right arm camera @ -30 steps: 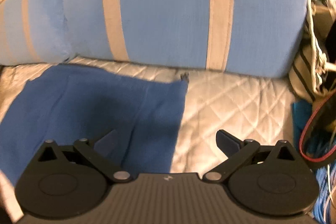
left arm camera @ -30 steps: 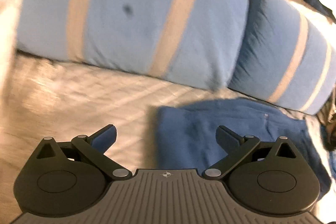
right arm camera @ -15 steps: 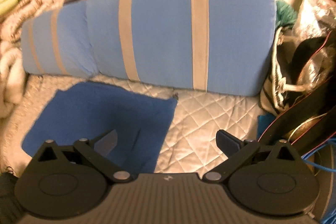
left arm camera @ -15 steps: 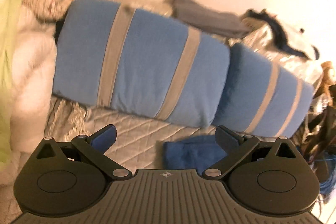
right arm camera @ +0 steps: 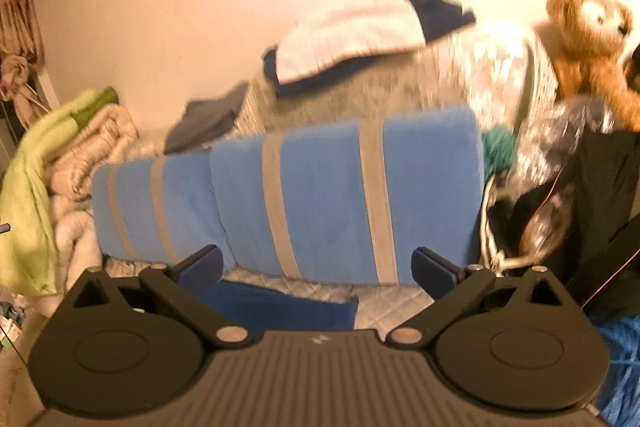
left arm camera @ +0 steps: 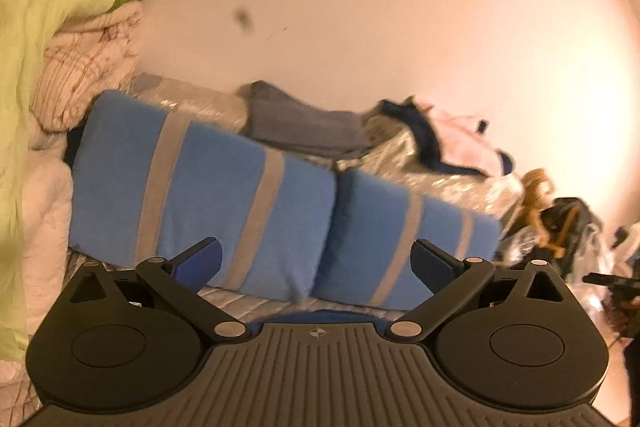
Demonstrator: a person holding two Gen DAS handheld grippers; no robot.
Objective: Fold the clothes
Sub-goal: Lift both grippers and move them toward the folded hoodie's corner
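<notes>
- Both our claws have lifted and tilted back within the last second: the blue garment (right arm camera: 280, 303) that filled the lower views is now a strip low in the frame.
- Our left claw (left arm camera: 316, 259) and right claw (right arm camera: 316, 263) are both released, nothing between the fingers.
- The garment lies flat on the bed (right arm camera: 384, 301), near its head edge below the striped pillows (right arm camera: 320, 195).
- We judge a fold is set down; whether more remain, we cannot tell.
- Only the right view shows the garment's corner; the left shows a sliver (left arm camera: 316, 317).
</notes>
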